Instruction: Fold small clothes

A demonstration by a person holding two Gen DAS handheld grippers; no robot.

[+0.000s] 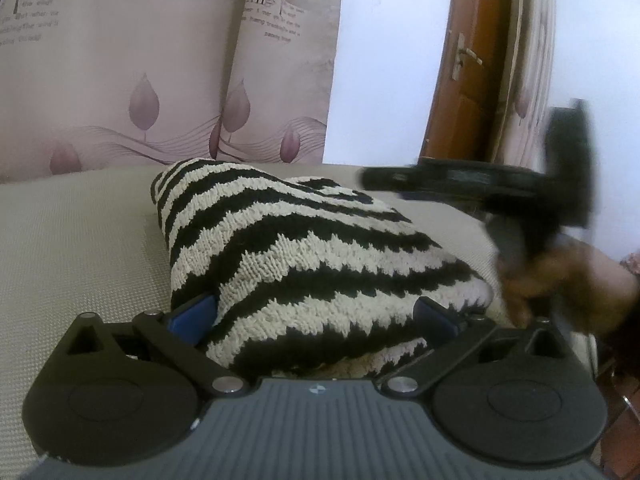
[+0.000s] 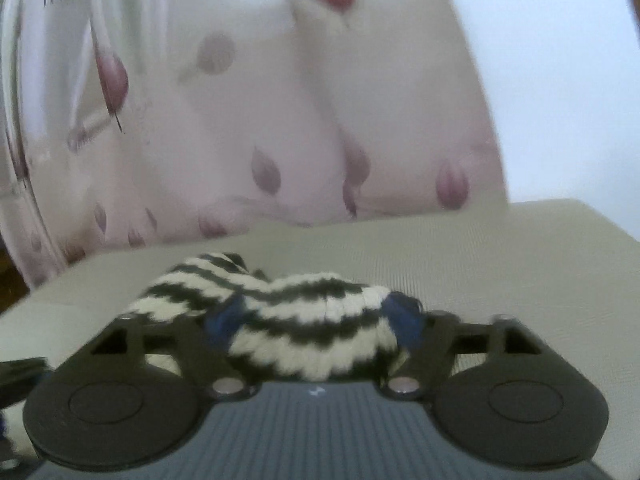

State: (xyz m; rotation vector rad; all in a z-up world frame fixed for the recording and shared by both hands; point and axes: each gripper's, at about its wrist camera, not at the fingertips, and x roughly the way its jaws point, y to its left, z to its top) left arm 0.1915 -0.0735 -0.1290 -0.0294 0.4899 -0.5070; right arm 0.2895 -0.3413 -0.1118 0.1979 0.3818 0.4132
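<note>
The knit, striped black and cream, lies bunched on the beige bed, filling the middle of the left wrist view and the lower centre of the right wrist view. The left gripper has its 2 blue pads spread, cloth between them; whether they press it I cannot tell. The right gripper stands wide apart around a fold, blurred. It shows at the right edge of the left view, a hand below it. A leaf-print curtain hangs behind, a brown door at upper right.
</note>
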